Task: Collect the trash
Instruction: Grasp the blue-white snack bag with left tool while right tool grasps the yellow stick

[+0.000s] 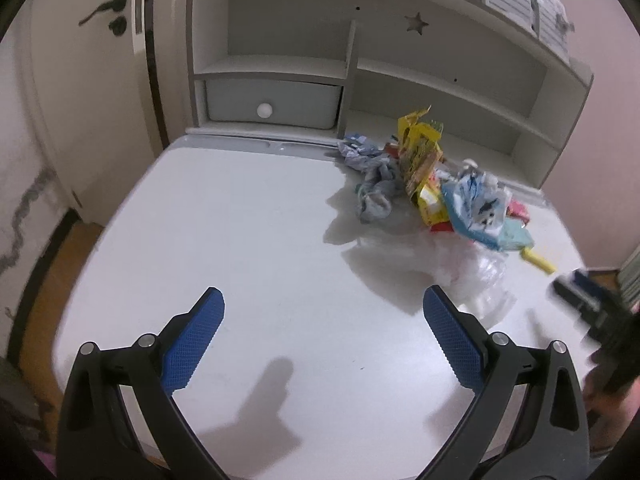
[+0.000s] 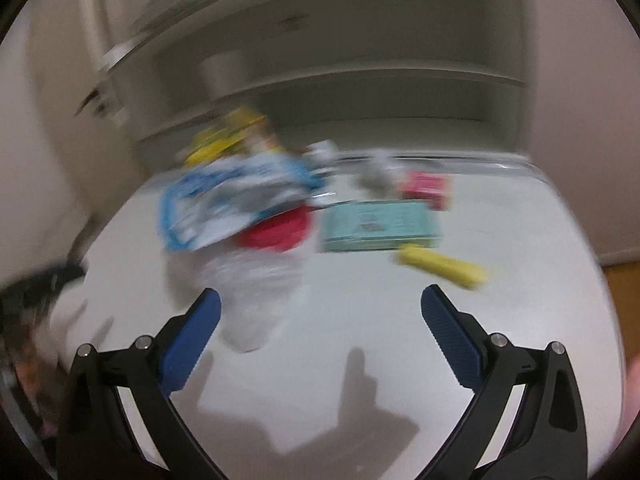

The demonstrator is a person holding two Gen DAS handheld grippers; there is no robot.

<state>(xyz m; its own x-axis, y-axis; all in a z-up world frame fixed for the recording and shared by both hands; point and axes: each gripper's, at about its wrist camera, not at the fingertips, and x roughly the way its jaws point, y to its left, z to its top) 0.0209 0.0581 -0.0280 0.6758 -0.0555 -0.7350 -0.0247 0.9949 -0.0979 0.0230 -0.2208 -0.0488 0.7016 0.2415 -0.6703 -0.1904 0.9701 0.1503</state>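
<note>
A heap of trash lies at the far right of the white desk (image 1: 240,240): a yellow snack bag (image 1: 420,152), crumpled blue-grey paper (image 1: 374,184), a blue and white wrapper (image 1: 474,204), a clear plastic bag (image 1: 476,276) and a yellow bar wrapper (image 1: 538,261). My left gripper (image 1: 322,336) hovers open over bare desk, well short of the heap. The right wrist view is blurred: my right gripper (image 2: 320,332) is open, with the clear bag (image 2: 256,292) just beyond its left finger, and the blue and white wrapper (image 2: 228,204), a red wrapper (image 2: 276,232), a teal box (image 2: 380,224) and the yellow bar (image 2: 444,266) ahead. The right gripper (image 1: 580,292) also shows blurred at the left wrist view's right edge.
A white shelf unit (image 1: 360,68) with a knobbed drawer (image 1: 272,104) stands at the back of the desk. A door (image 1: 92,80) with a dark handle is on the left, wooden floor (image 1: 60,264) below it. A pink box (image 2: 426,186) lies behind the teal box.
</note>
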